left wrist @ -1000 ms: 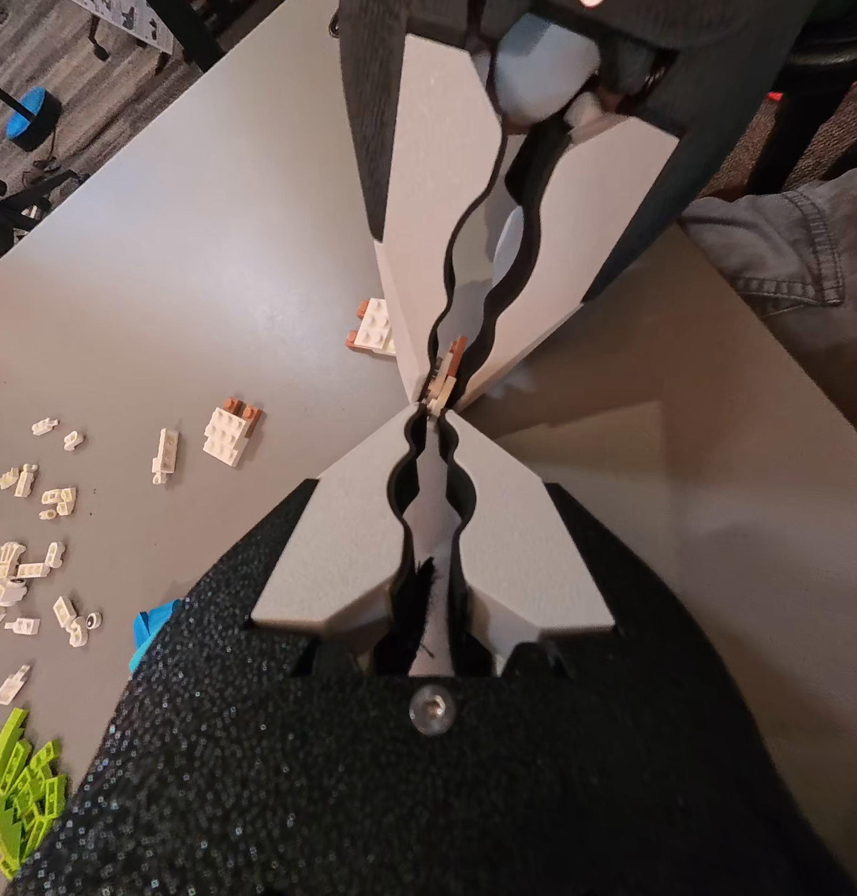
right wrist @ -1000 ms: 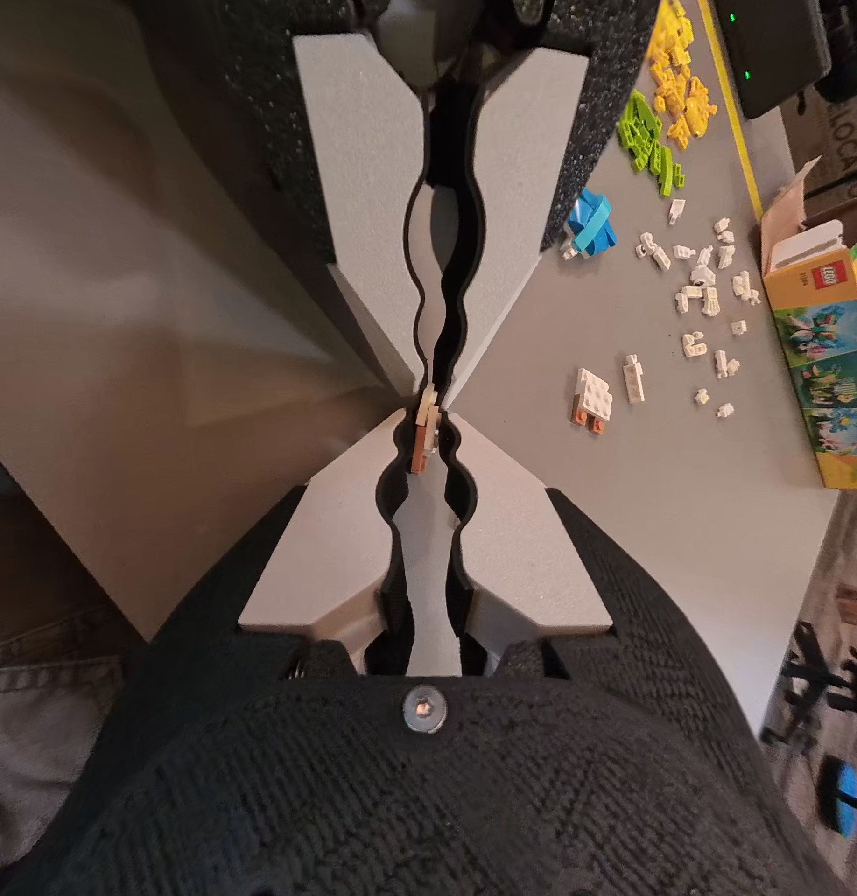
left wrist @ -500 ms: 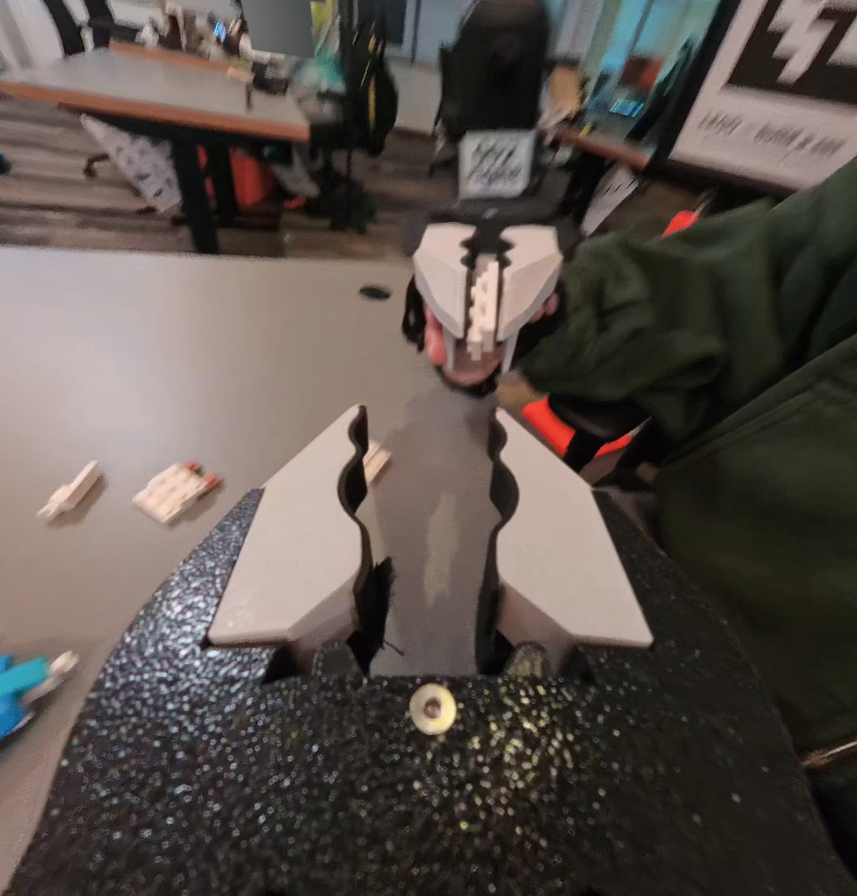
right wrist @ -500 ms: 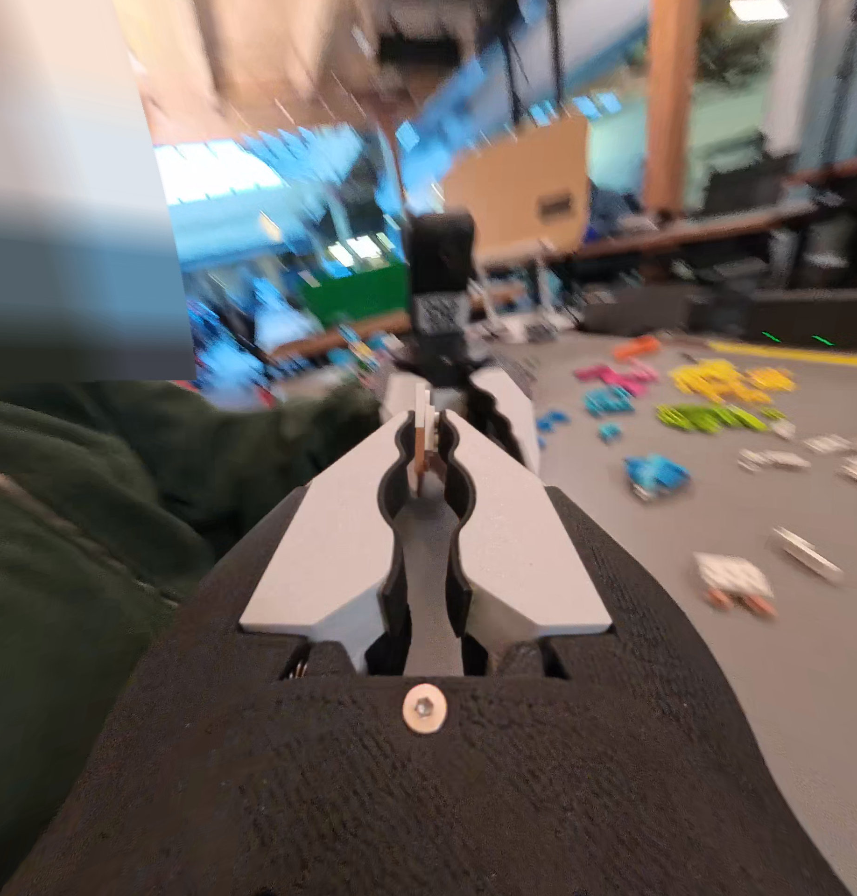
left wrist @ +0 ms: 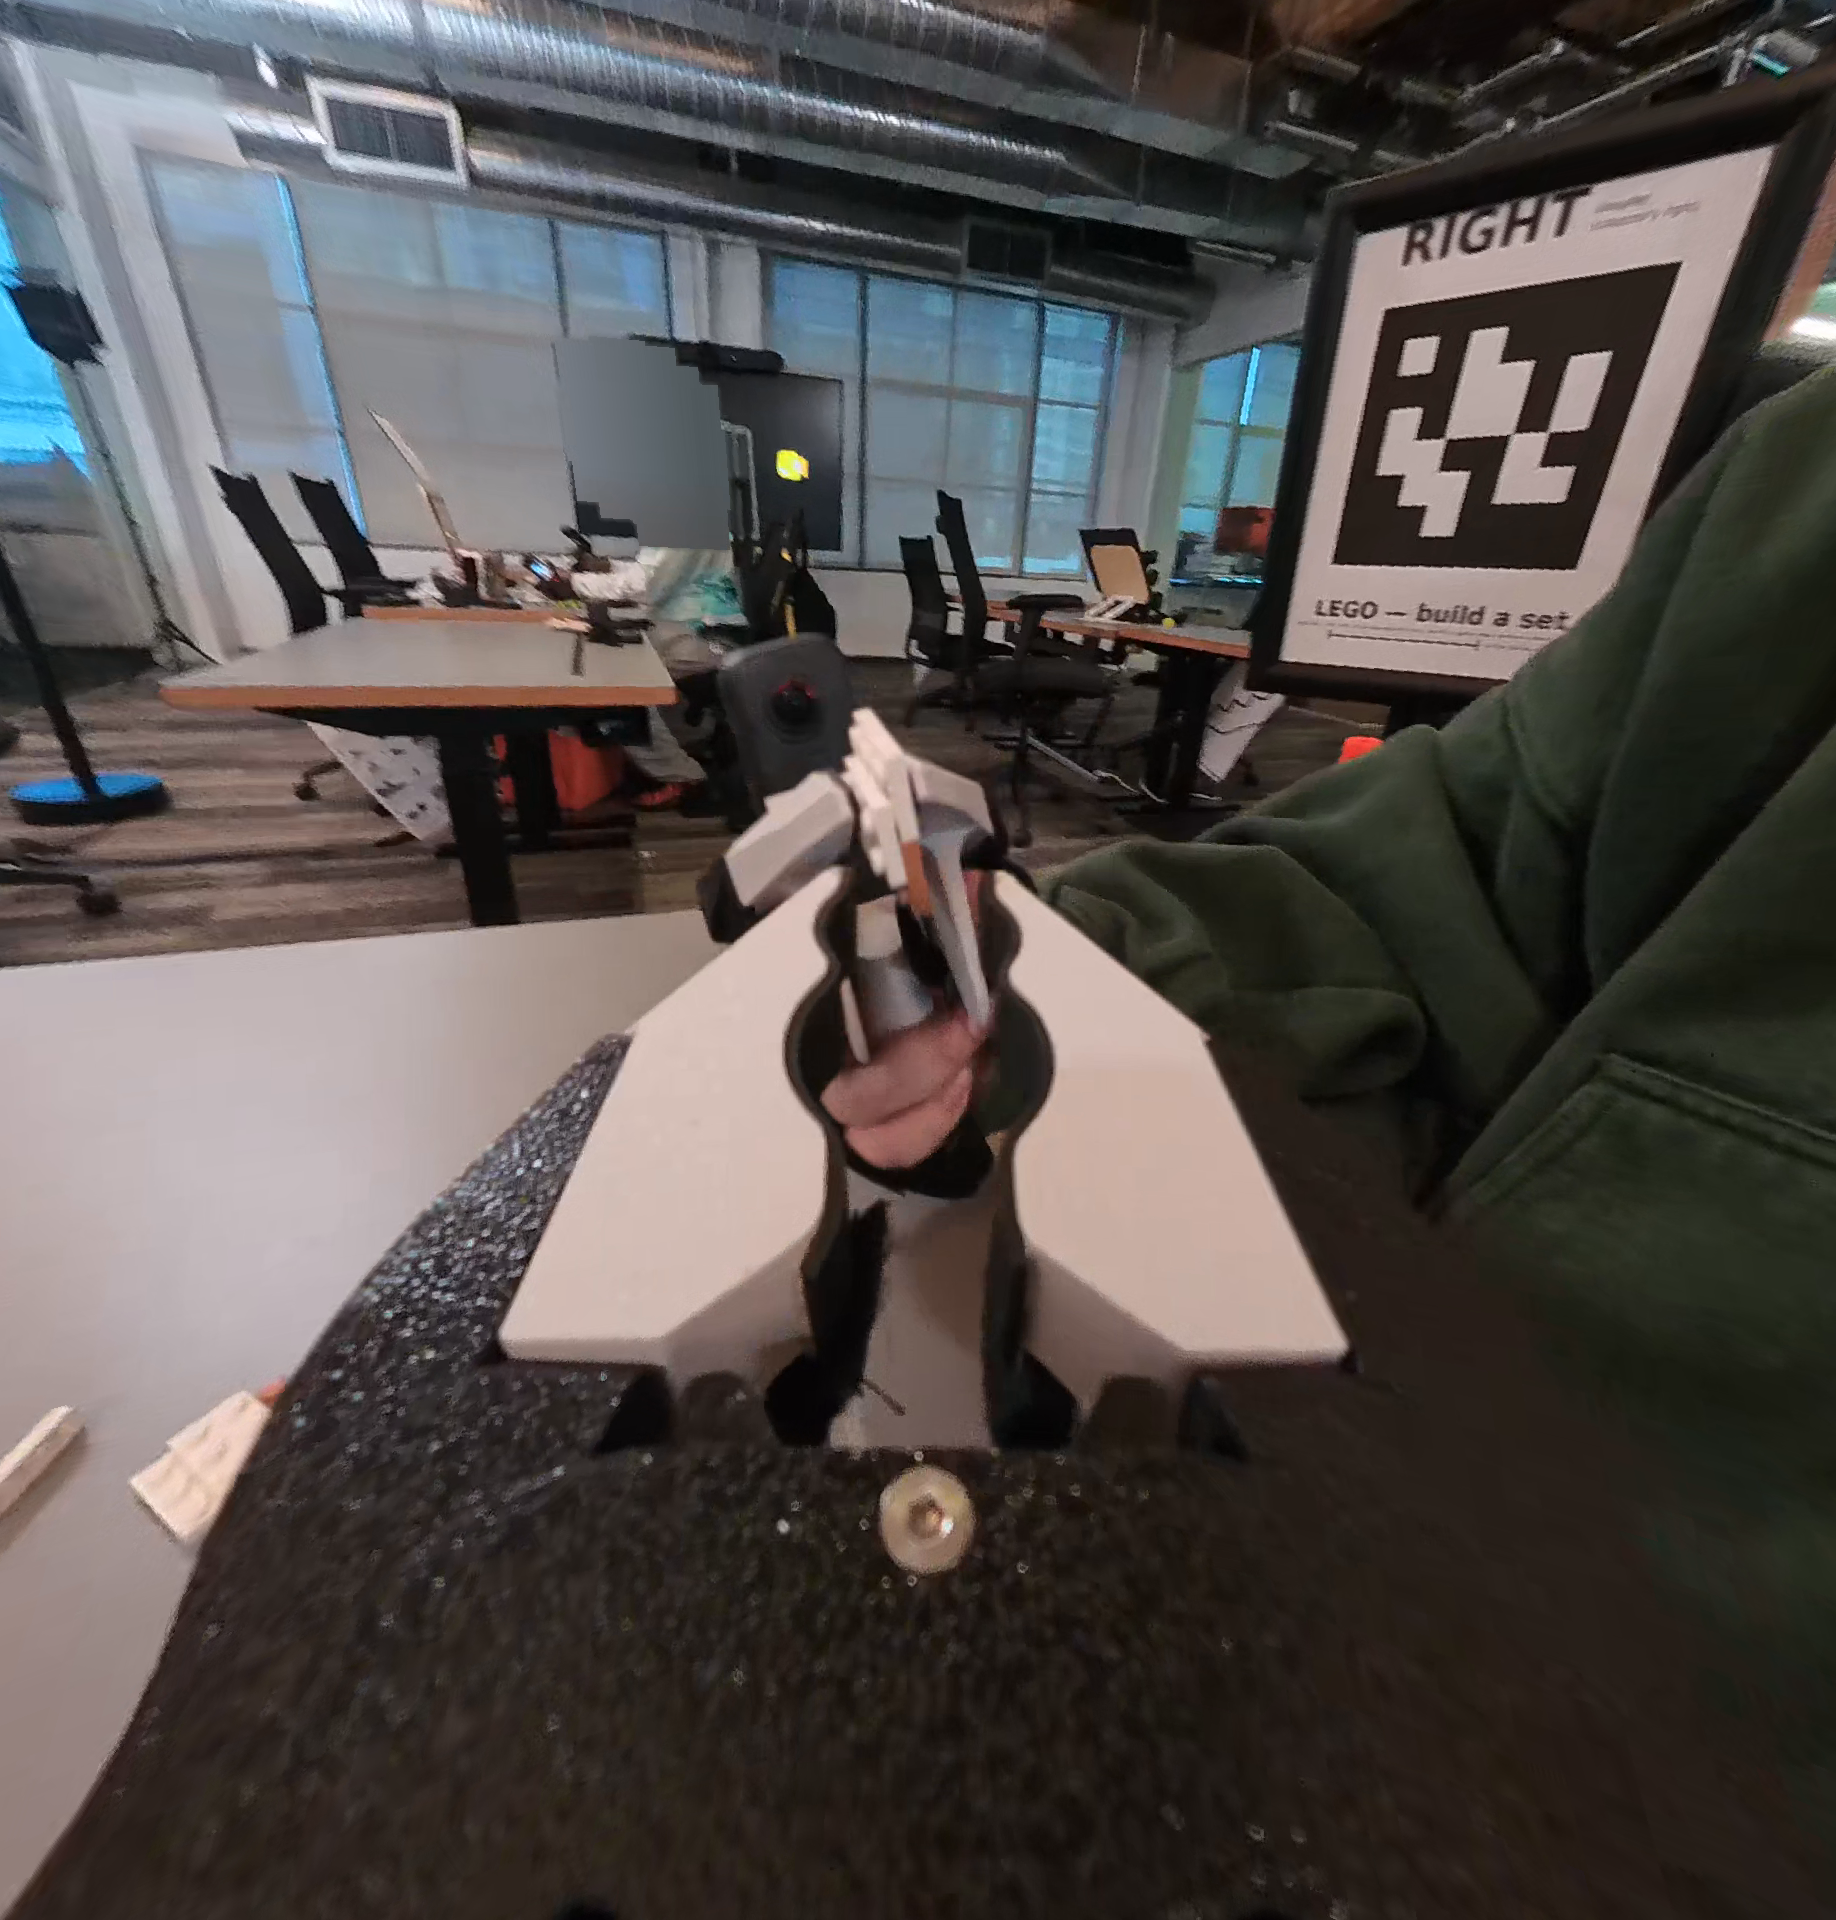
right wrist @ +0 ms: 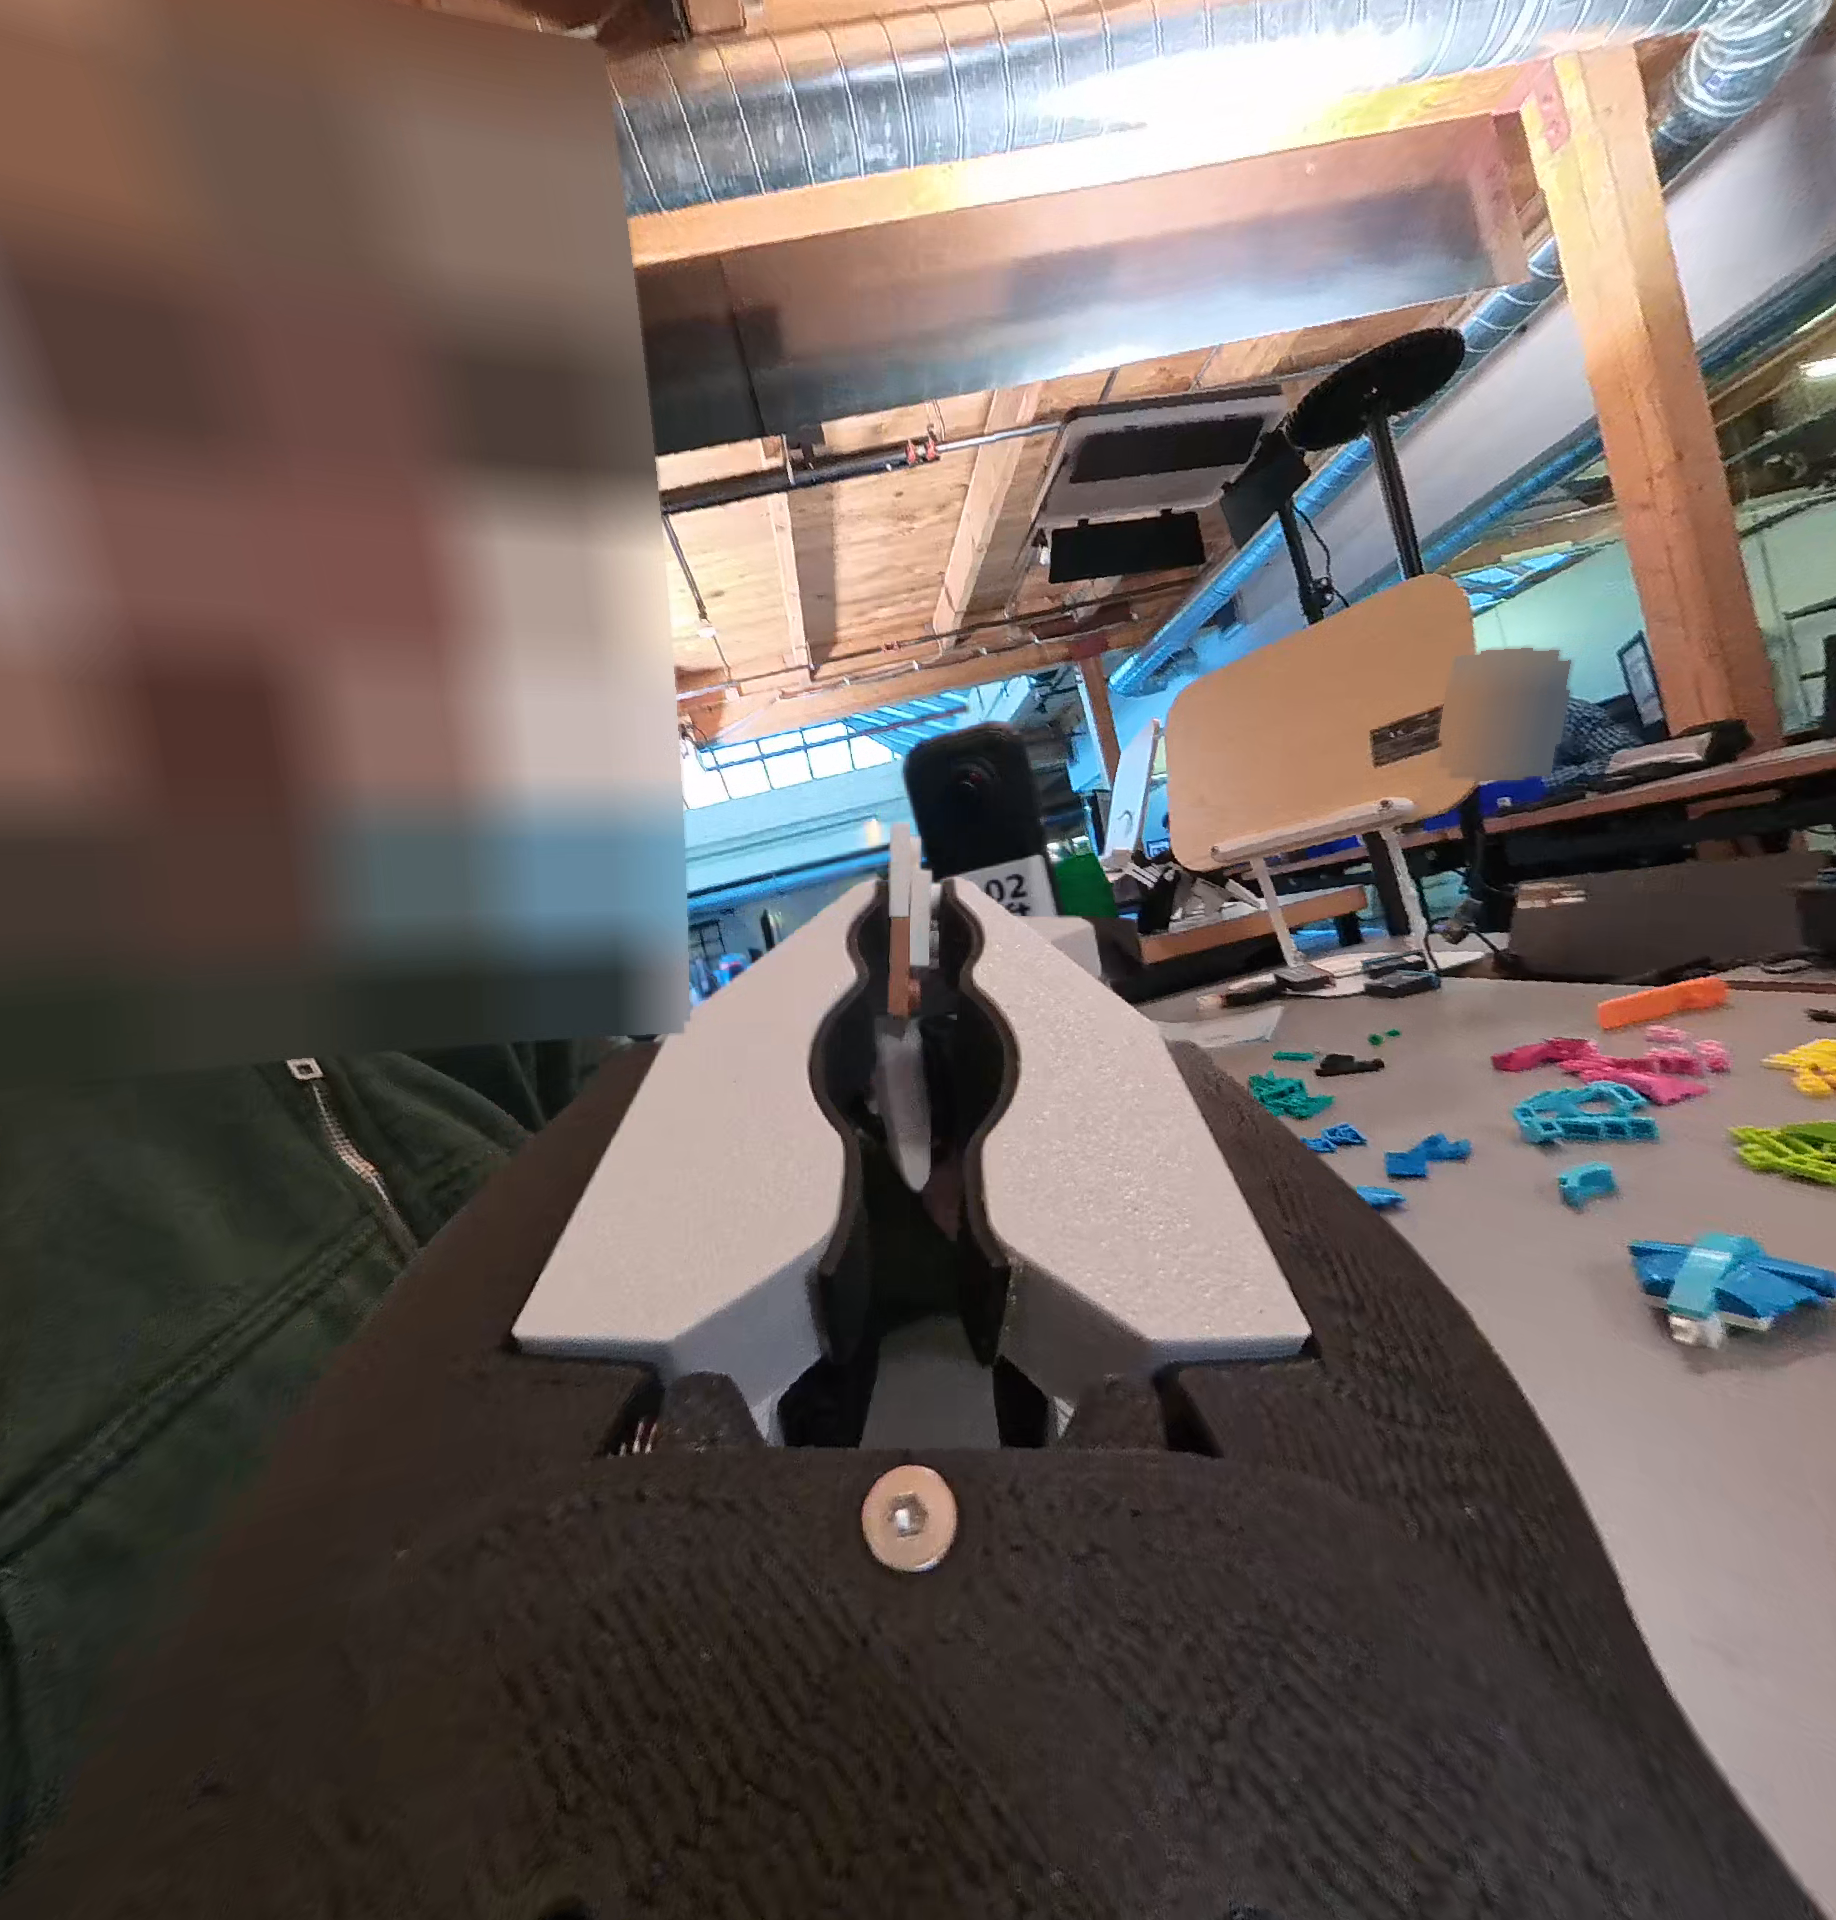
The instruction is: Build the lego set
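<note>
Daylight came through the far windows (left wrist: 955, 416), cool and blue at the far left. The right wrist view was warmer, with glare on the ceiling duct (right wrist: 1101, 94). Both pictures bent strongly at the edges. Near things looked soft and motion-blurred; the table (left wrist: 218, 1122) carried only faint shadows.

Left gripper (left wrist: 919, 914): pale grey wedge fingers with wavy black inner edges, speckled black body, silver screw.
Right gripper (right wrist: 919, 914): same build.
Sleeve (left wrist: 1465, 935): dark green fabric.
</note>
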Demonstrator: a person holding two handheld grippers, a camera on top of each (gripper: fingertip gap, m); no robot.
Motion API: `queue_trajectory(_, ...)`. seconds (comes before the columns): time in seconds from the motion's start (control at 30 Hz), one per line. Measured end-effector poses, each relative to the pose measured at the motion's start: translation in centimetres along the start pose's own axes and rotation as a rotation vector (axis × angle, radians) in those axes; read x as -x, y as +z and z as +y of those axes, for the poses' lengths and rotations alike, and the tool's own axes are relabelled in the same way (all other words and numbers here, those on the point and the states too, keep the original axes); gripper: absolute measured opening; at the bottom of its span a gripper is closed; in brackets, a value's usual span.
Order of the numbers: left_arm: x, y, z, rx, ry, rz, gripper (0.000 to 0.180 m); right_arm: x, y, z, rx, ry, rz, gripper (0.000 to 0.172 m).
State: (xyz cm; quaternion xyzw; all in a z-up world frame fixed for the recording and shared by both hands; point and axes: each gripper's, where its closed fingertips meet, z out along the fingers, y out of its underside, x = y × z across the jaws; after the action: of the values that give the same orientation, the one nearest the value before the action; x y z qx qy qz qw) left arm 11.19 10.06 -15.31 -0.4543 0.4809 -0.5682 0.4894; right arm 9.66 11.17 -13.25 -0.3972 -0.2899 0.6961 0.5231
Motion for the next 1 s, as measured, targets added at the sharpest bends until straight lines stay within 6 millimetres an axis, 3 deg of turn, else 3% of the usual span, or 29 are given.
queue_trajectory(0.03, 0.1, -0.1, -0.2, -0.011, 0.021, -0.019, 0.017, 0.0, 0.1, 0.2, 0.012, -0.014, 0.005, 0.008)
queue_trajectory(0.1, 0.3, -0.3, -0.4, -0.018, 0.053, -0.040, 0.008, 0.0, 0.2, 0.4, 0.031, -0.039, 0.013, 0.008)
queue_trajectory(0.4, 0.4, -0.4, -0.1, -0.011, 0.006, -0.009, 0.007, -0.1, 0.1, 0.8, 0.065, -0.077, 0.031, 0.008)
queue_trajectory(0.63, 1.1, -1.2, 1.0, 0.108, 0.131, -0.040, 0.006, -0.6, -0.8, 0.7, 0.159, -0.142, 0.093, 0.018)
queue_trajectory(1.0, 0.3, -1.6, 3.4, 0.268, 0.282, 0.022, 0.006, -0.5, -1.6, 4.2, 0.484, -0.305, 0.120, 0.008)
